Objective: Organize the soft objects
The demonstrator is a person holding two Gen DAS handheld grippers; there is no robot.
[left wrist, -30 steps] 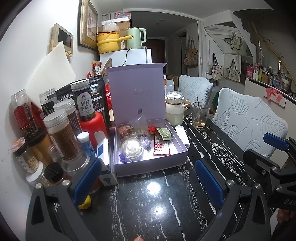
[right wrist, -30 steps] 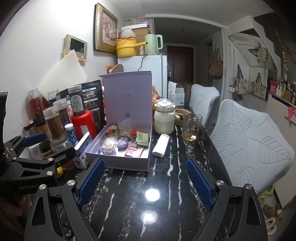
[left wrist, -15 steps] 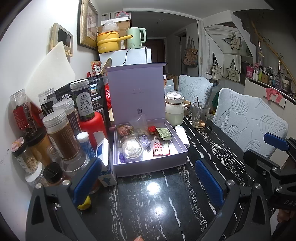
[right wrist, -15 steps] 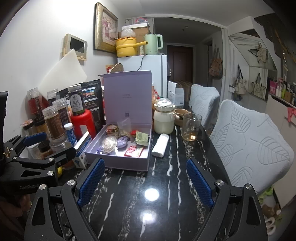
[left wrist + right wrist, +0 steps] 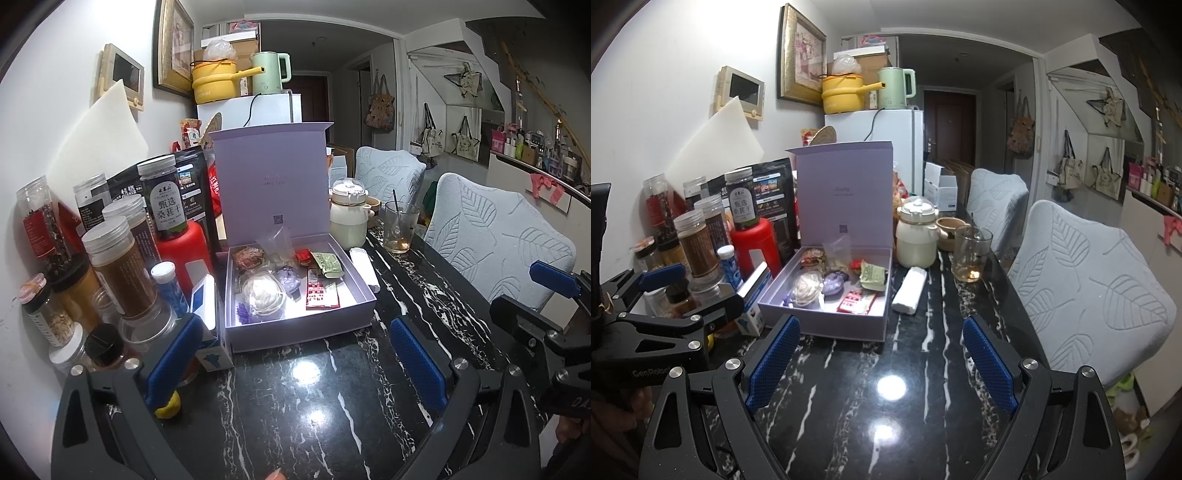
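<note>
Left wrist view is showing the left gripper (image 5: pixel 295 363) hovering low over the black marble table (image 5: pixel 295 424), its blue-padded jaws spread wide with nothing between them, and the open lavender box (image 5: pixel 299 325) sitting at centre frame just beyond the fingertips. Soft packets are lying loose inside that box: a white bundle (image 5: pixel 263 295), a purple pouch (image 5: pixel 287 277), a red sachet (image 5: pixel 321 295) and a green packet (image 5: pixel 328 264), while a white roll (image 5: pixel 364 266) is resting on the table just beside the box's right wall. At the right edge of this frame the right gripper (image 5: pixel 546 295) is appearing only from the side, so its gap cannot be judged there. Right wrist view is settling that: the right gripper (image 5: pixel 882 363) is standing parted and empty over bare marble at lower centre, with the box left of centre and the roll plainly outside it, near a cream jar (image 5: pixel 916 236). This view is also revealing the left tool at the lower left. Judging by the pictures, the scene fits either tools approaching to sort the box's contents or tools drawn back after placing them; any coming grasp would call for a gentle, shallow pinch on limp wrapping.
</note>
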